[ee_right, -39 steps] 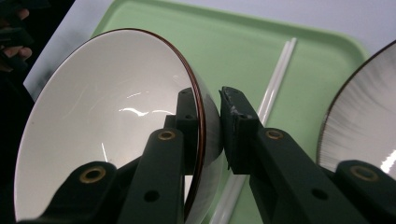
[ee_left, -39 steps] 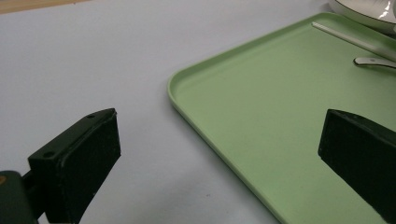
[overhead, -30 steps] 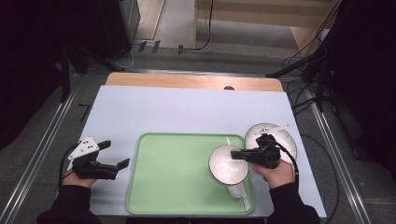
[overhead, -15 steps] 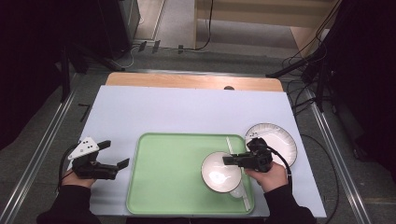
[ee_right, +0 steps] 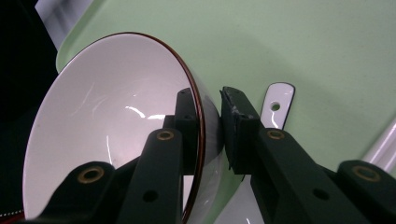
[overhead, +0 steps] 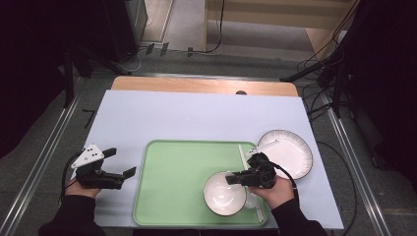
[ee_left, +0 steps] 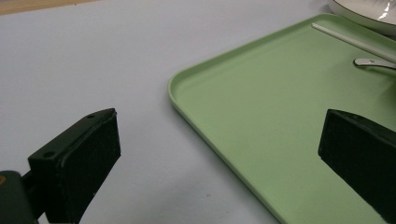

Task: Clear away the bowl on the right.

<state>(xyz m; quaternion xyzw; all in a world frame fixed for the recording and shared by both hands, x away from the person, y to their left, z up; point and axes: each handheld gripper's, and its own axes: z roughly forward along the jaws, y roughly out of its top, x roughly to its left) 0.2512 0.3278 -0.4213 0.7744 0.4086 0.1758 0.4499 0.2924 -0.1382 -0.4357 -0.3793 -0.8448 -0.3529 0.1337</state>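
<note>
1. Pale lilac-white sheet covers the surface (overhead: 196, 118); a wooden strip shows at its far edge, dark floor and cables beyond.
2. Change: the white ceramic bowl with a thin dark-red rim (overhead: 224, 193) sat nearer the flat white round plate (overhead: 289, 152) a second ago. It now hangs over the near right part of the light green plastic tray (overhead: 182, 182), shifted toward the person and slightly left.
3. Right gripper (overhead: 235, 179): jaws pinch the bowl's wall, one pad inside the rim, one outside; the right gripper view shows the bowl (ee_right: 116, 126) tipped on edge in the grip.
4. Reading: the bowl appears to be on its way down onto the tray; set-down not yet done.
5. Left gripper (overhead: 120, 173): jaws spread wide, nothing between them, resting just off the tray's left edge; no shift across the three frames.
6. Under and beside the bowl lie a white ceramic spoon (ee_right: 276, 108) and a long white stick (overhead: 243, 156) along the tray's right side; the bowl could land on the spoon.
7. Open room: the tray's centre and left half are bare, and its raised lip (ee_left: 187, 119) is low. The plate lies outside the tray's right corner, well clear of the bowl.
</note>
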